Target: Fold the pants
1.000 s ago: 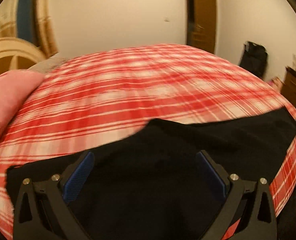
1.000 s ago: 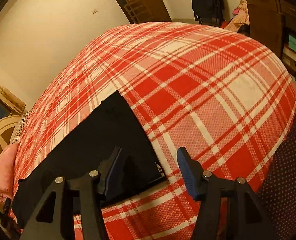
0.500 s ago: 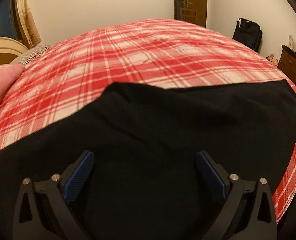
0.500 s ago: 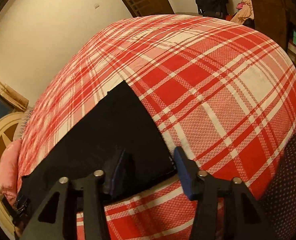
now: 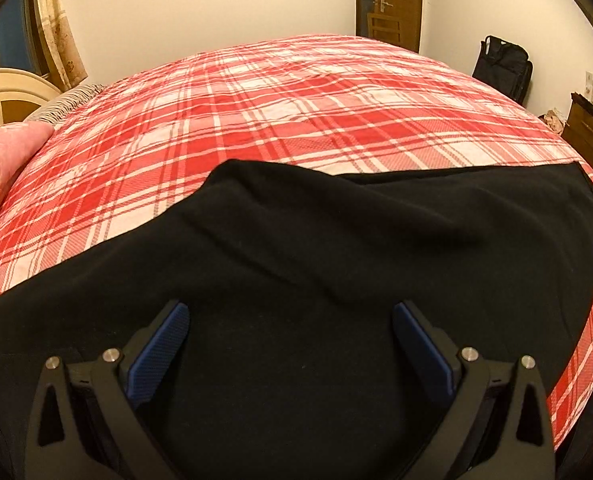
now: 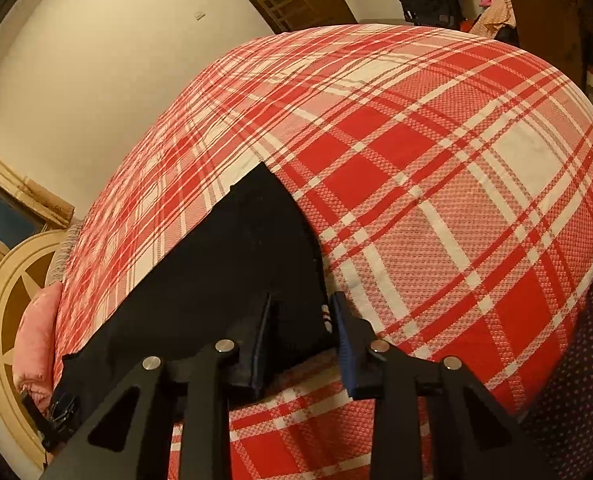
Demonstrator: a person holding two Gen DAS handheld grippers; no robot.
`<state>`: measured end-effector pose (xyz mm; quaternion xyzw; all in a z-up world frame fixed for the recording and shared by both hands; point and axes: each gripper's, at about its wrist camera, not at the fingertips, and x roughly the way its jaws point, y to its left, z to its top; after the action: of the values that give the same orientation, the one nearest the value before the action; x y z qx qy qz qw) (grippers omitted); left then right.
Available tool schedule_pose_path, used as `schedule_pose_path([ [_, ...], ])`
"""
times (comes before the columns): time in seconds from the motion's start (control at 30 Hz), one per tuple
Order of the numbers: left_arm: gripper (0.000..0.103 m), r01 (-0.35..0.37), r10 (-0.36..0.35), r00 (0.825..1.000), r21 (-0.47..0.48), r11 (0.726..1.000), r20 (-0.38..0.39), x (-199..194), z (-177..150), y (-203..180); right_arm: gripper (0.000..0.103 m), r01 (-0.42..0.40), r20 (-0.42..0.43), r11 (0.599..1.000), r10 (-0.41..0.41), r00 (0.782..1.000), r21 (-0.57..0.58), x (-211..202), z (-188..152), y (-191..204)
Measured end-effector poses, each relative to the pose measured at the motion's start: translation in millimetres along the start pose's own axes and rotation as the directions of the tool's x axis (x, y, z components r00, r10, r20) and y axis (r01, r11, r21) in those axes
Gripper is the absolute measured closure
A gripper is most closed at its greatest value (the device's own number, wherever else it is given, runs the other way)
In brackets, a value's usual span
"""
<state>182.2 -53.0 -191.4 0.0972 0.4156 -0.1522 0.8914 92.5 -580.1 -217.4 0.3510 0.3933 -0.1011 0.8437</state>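
Black pants (image 5: 336, 260) lie spread across the near side of a bed with a red and white plaid cover (image 5: 296, 100). A fold of the cloth makes a raised ridge at the pants' far edge. My left gripper (image 5: 290, 312) hovers over the pants' middle, open wide, with nothing between its blue pads (image 5: 160, 352). In the right wrist view the pants (image 6: 216, 272) end in a corner near the bed's front edge. My right gripper (image 6: 300, 304) straddles that corner, its jaws narrowed but still apart, with cloth between them.
A pink pillow (image 5: 4, 168) and a cream headboard (image 5: 0, 92) are at the left. A black bag (image 5: 502, 64) leans on the far wall beside a wooden door (image 5: 388, 0). A dark dresser (image 5: 588, 132) stands at the right. Dotted dark cloth (image 6: 576, 360) hangs beside the bed.
The left gripper has moved in over the pants, which now fill more of its view. The right gripper's jaws have drawn steadily closer together around the pants' corner.
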Motion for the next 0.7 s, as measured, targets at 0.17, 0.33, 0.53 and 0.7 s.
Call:
schedule_pose_path([
  [0.17, 0.000, 0.004, -0.004, 1.000, -0.003, 1.000, -0.002, 0, 1, 0, 0.068, 0.027, 0.009, 0.999, -0.026, 1.000, -0.029, 3, 1, 9],
  [0.33, 0.000, 0.003, -0.003, 1.000, -0.002, 1.000, -0.007, 0, 1, 0, 0.073, 0.011, 0.018, 1.000, -0.011, 1.000, -0.020, 0, 0, 8],
  [0.53, 0.000, 0.014, -0.014, 1.000, 0.005, 1.000, -0.013, -3, 4, -6, 0.078, 0.007, 0.080, 0.993, 0.003, 0.997, -0.118, -17, 0, 37],
  [0.7, 0.000, 0.048, -0.048, 0.999, 0.005, 0.999, 0.022, -17, 11, -16, 0.083, 0.017, 0.119, 0.967, 0.014, 0.993, -0.254, -30, -4, 79],
])
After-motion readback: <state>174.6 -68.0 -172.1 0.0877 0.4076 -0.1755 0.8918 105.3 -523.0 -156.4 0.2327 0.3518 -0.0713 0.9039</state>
